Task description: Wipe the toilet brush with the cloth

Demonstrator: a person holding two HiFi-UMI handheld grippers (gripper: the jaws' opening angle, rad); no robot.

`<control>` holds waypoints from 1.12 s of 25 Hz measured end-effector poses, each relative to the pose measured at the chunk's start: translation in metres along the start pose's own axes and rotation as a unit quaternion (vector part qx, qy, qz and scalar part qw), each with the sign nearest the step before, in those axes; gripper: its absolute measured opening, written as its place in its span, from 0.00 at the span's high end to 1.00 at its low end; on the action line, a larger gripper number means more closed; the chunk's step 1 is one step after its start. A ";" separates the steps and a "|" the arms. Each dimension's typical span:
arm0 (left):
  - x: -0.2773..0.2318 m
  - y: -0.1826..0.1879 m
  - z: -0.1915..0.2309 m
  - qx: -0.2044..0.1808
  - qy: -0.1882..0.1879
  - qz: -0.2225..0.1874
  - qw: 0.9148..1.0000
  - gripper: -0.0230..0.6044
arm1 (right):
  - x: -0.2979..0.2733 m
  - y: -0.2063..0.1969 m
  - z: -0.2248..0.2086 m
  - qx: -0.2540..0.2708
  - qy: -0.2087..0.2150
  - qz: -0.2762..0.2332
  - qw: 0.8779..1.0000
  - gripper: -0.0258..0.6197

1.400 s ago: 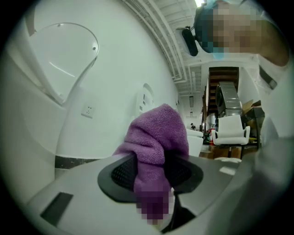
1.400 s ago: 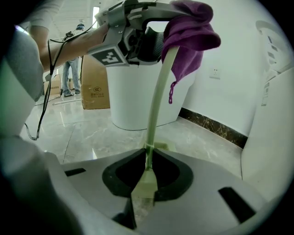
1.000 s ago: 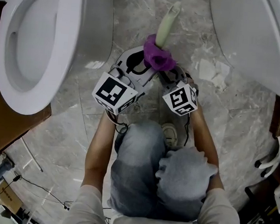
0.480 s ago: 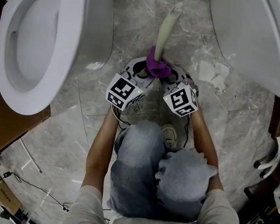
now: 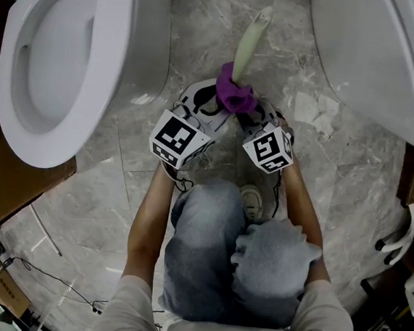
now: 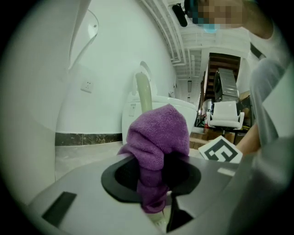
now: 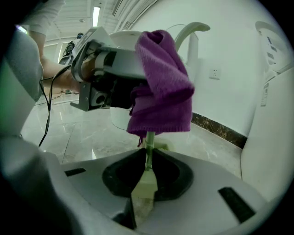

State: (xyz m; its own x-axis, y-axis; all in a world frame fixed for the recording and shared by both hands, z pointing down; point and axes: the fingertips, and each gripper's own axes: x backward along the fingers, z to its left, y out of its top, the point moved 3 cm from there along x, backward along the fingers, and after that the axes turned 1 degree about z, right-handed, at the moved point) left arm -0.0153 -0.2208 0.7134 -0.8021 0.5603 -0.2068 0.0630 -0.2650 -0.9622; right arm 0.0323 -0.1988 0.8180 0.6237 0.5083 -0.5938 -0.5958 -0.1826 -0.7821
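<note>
One pale green toilet brush (image 5: 248, 38), slim and gently curved, is held slanting above the marble floor (image 5: 103, 187) between two white toilets, the left toilet (image 5: 143, 38) and the right toilet (image 5: 378, 54). One purple cloth (image 5: 233, 94) is bunched around its handle (the brush head cannot be made out). Two grippers meet there: the left gripper (image 6: 158, 197) has its fingers clenched on the cloth, and the right gripper (image 7: 146, 176) has its fingers pinched on the handle's squared end, below the cloth.

Head view: steeply down from above the purple cloth (image 5: 234, 92). Both gripper views: close, facing it from opposite sides; all three share it.
</note>
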 end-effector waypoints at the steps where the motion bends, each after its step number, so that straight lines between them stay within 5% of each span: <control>1: 0.002 0.008 0.001 -0.003 0.001 -0.008 1.000 0.76 | 0.000 0.000 0.000 0.000 0.000 0.000 1.000 0.89; 18: 0.013 0.139 0.016 0.000 0.053 -0.139 0.989 0.69 | 0.000 0.000 0.000 0.000 -0.001 0.001 1.000 0.89; 23: 0.026 0.171 0.017 -0.040 0.097 -0.172 0.979 0.81 | -0.001 0.000 0.000 -0.006 0.004 0.004 1.000 0.89; 28: 0.037 0.174 0.011 -0.050 0.103 -0.174 0.978 0.83 | 0.000 0.000 0.000 -0.011 0.007 -0.003 1.000 0.88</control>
State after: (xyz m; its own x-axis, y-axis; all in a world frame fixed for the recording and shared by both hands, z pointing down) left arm -0.0401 -0.2547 0.5400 -0.6498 0.7515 0.1141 -0.1260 0.0415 -0.9912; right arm 0.0326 -0.1990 0.8181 0.6339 0.4981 -0.5917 -0.5807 -0.1988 -0.7895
